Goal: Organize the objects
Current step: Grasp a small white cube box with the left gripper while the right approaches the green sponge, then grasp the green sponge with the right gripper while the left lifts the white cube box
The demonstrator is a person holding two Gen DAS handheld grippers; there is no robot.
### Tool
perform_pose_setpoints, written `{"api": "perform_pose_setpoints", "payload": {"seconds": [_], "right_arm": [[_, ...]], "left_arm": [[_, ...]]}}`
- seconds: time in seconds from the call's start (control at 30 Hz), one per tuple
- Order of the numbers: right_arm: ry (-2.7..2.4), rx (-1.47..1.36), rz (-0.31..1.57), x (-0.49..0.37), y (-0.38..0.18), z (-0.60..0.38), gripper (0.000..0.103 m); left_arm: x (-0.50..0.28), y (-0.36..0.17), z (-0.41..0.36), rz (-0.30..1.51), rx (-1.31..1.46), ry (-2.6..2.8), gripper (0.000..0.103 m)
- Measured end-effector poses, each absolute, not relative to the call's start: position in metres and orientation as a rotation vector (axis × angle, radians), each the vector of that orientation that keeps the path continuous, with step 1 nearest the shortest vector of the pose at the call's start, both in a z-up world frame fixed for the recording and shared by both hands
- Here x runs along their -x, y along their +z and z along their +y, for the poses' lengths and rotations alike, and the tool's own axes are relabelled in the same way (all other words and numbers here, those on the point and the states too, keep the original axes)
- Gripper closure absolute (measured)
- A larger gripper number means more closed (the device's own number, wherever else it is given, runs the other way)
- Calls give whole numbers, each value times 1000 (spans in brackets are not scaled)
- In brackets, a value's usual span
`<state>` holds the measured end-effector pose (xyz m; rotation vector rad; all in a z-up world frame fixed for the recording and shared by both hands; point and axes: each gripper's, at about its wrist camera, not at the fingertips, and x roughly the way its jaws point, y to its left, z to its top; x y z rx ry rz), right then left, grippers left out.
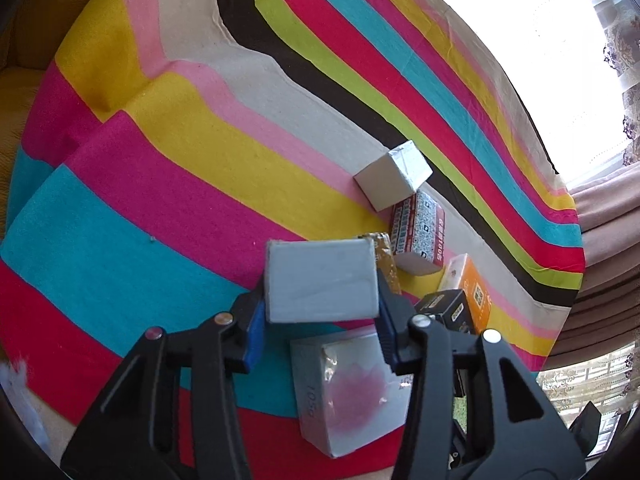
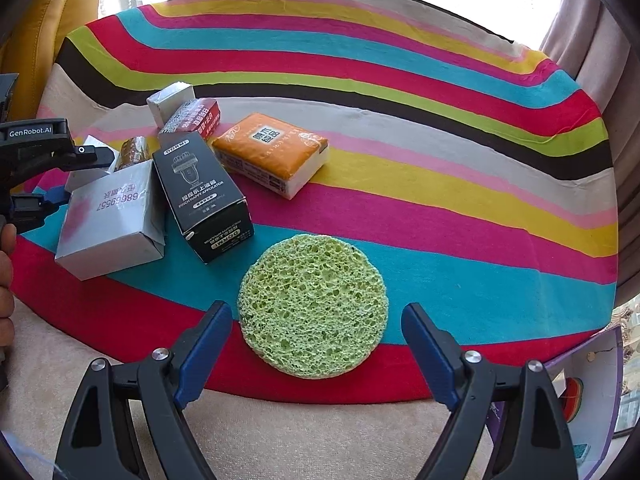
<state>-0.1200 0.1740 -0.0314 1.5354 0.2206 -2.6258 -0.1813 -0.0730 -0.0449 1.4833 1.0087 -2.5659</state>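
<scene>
The left gripper (image 1: 322, 304) is clamped on a small plain white box (image 1: 322, 280), its blue pads pressing the box's two sides, and the box hangs clear above the striped cloth (image 1: 160, 184) that covers the desk. Directly under it lies a larger silver-white box (image 1: 344, 388) with a pink flower print on its top face; in the right wrist view this same box (image 2: 112, 228) sits near the desk's left edge, printed digits showing on its upper face. Just beside it, toward the middle of the desk, lies a long black box (image 2: 204, 196) with white lettering. Beyond the black box an orange tissue pack (image 2: 272, 152) lies flat, and further toward the far left of the desk are a red and white carton (image 2: 196, 118) and a small silver cube box (image 2: 170, 102), touching each other. A brown wrapped item (image 2: 134, 152) shows between the silver-white box and the carton, partly hidden. The right gripper (image 2: 316, 344) stands with its jaws wide apart and nothing between the pads, hovering near the desk's near edge. A round green sponge (image 2: 314, 306) lies flat on the cloth just ahead of it, well apart from the boxes. A person's hand (image 2: 6, 276) shows at the left edge of the right wrist view.
</scene>
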Motion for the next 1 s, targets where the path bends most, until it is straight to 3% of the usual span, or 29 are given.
{"api": "perform_pose_setpoints", "payload": {"seconds": [0.4,0.8,1.0], "right_arm": [[-2616,-1578,291,136,-38,165,20],[-2572,-1684,226,146,-41,170,17],[-2540,-1705,204,153,-41,169,20]], "left_arm": [[132,-10,-58,964,-1264,-2773,53],[77,2,-57,950,-1298,-2853,53],[67,10,-51,897,-1336,-2917,53]]}}
